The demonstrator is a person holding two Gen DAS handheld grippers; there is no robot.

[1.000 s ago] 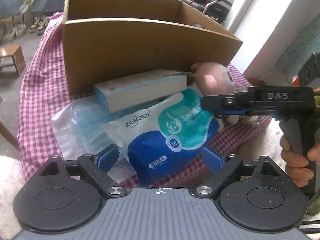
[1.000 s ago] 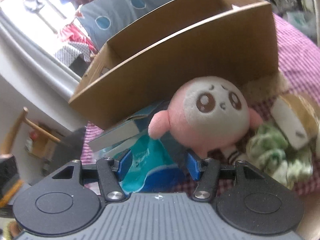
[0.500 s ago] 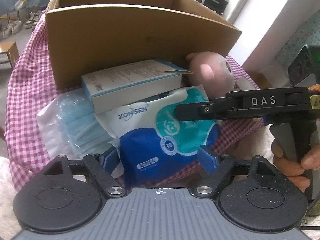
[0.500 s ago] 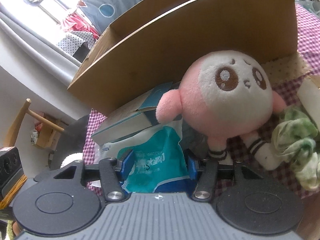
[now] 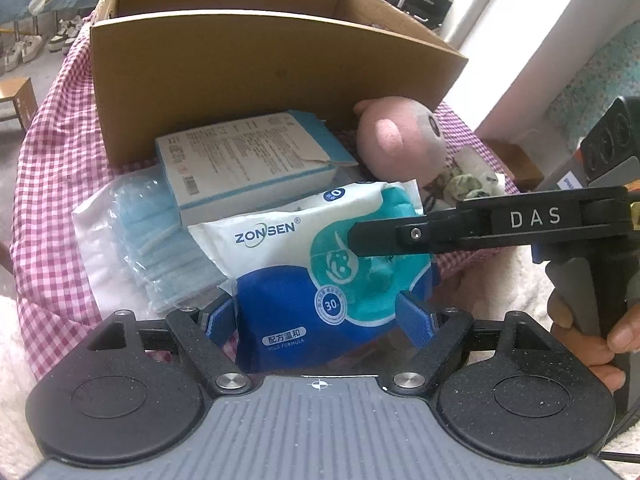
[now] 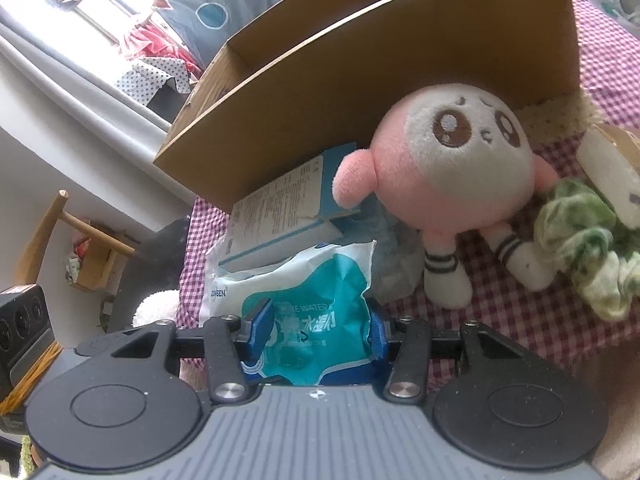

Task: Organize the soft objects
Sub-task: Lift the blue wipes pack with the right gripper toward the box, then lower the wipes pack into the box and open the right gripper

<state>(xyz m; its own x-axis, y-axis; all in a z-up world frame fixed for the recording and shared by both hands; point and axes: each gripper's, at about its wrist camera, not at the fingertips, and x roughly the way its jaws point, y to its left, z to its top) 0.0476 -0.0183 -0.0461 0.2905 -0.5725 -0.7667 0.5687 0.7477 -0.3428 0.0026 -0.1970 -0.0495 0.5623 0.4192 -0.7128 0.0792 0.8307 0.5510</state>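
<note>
A blue, teal and white wet-wipes pack (image 5: pixel 316 272) lies on the checked cloth in front of a cardboard box (image 5: pixel 240 72). My left gripper (image 5: pixel 320 320) is open with a finger on each side of the pack's near end. My right gripper (image 6: pixel 316 326) comes in from the right and its fingers press the pack's (image 6: pixel 312 320) teal end from both sides. A mask box (image 5: pixel 244 160) lies behind the pack, partly on it. A pink plush doll (image 6: pixel 452 160) leans on the cardboard box (image 6: pixel 360 72). A bag of blue masks (image 5: pixel 148 240) lies at left.
Green-white scrunchie cloth (image 6: pixel 580 248) and a white-brown plush piece (image 6: pixel 612 172) lie right of the doll. The red-checked cloth (image 5: pixel 52 184) covers the table. A wooden chair (image 6: pixel 60 248) and a black device (image 6: pixel 20 328) are at left off the table.
Both grippers have moved in on the wipes pack. The right gripper's fingers have closed from around the doll's side onto the pack's teal end; the left fingers now straddle its blue end.
</note>
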